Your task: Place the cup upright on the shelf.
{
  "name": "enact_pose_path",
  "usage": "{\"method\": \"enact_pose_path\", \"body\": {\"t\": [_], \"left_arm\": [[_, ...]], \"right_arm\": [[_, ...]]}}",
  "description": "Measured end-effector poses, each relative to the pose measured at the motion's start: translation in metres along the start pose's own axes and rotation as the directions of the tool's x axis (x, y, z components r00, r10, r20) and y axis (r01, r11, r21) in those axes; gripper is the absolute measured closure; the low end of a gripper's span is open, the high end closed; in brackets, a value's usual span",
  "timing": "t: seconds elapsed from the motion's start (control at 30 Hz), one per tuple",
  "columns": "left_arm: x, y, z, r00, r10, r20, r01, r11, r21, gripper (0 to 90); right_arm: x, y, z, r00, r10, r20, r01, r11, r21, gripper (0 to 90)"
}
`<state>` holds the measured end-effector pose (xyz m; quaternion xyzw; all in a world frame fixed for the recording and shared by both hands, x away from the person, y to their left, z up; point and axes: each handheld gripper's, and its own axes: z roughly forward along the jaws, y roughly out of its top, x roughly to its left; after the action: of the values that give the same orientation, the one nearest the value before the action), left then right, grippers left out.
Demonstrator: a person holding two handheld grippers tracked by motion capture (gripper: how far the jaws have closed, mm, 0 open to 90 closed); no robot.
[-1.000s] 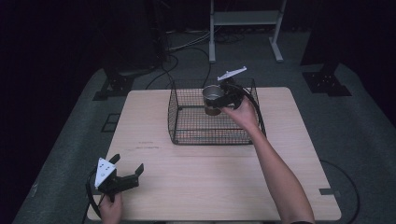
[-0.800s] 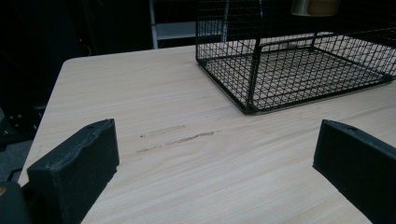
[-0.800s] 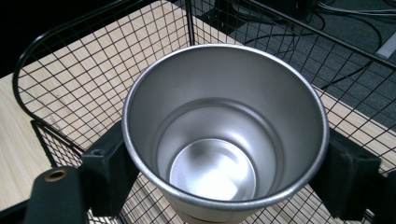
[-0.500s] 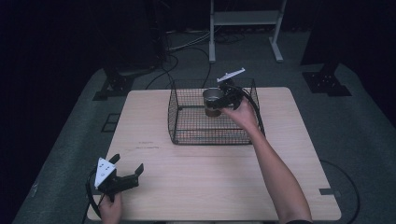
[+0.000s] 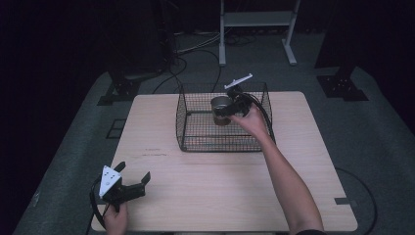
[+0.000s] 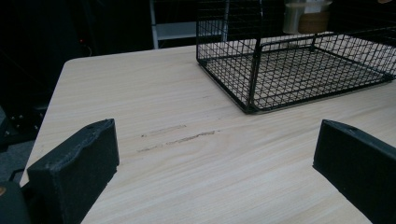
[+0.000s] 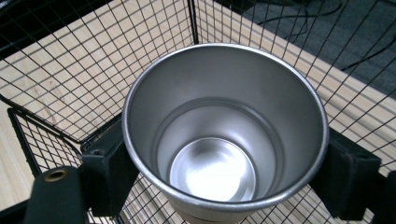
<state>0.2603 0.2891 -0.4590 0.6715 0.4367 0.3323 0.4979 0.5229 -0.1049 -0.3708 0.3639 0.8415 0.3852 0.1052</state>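
A steel cup [image 5: 221,108] with a tan base hangs upright inside the black wire basket [image 5: 195,142], above its floor near the back. My right gripper [image 5: 226,109] is shut on the cup, one jaw on each side of it. The right gripper view looks straight down into the empty cup [image 7: 219,135], with basket mesh [image 7: 60,70] behind. My left gripper [image 5: 132,180] rests at the table's front left corner, open with nothing between its jaws. In the left gripper view the basket [image 6: 280,79] stands ahead to the right, with the cup [image 6: 306,16] at the top edge.
The light wooden table [image 5: 220,196] has faint scuff marks [image 5: 152,152] left of the basket. Dark floor surrounds the table, with cables [image 5: 195,46] and a grey stand's legs [image 5: 257,34] behind it.
The right hand has shifted the cup slightly within the basket. The left gripper has stayed where it was.
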Motion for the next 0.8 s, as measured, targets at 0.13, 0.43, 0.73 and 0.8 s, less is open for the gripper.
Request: {"method": "enact_pose_path", "body": {"t": [0.13, 0.43, 0.73, 0.8], "left_arm": [[0.001, 0.000, -0.001, 1.0000, -0.001, -0.003, 0.001, 1.0000, -0.003, 0.0], [0.001, 0.000, -0.001, 1.0000, 0.003, -0.001, -0.003, 1.0000, -0.001, 0.0], [0.002, 0.001, -0.003, 1.0000, 0.002, -0.006, -0.002, 1.0000, -0.007, 0.0], [0.002, 0.001, -0.003, 1.0000, 0.002, -0.007, -0.002, 1.0000, -0.007, 0.0]], "right_arm": [[0.000, -0.001, 0.003, 0.9997, 0.012, -0.023, -0.012, 1.000, -0.003, 17.6], [0.002, -0.002, 0.010, 0.9998, -0.004, -0.017, 0.005, 1.000, 0.022, 17.5], [-0.005, -0.008, 0.022, 1.0000, 0.003, -0.008, -0.002, 0.997, 0.077, 17.5], [-0.006, -0.009, 0.024, 0.9999, 0.009, -0.009, -0.008, 0.997, 0.081, 17.5]]}}
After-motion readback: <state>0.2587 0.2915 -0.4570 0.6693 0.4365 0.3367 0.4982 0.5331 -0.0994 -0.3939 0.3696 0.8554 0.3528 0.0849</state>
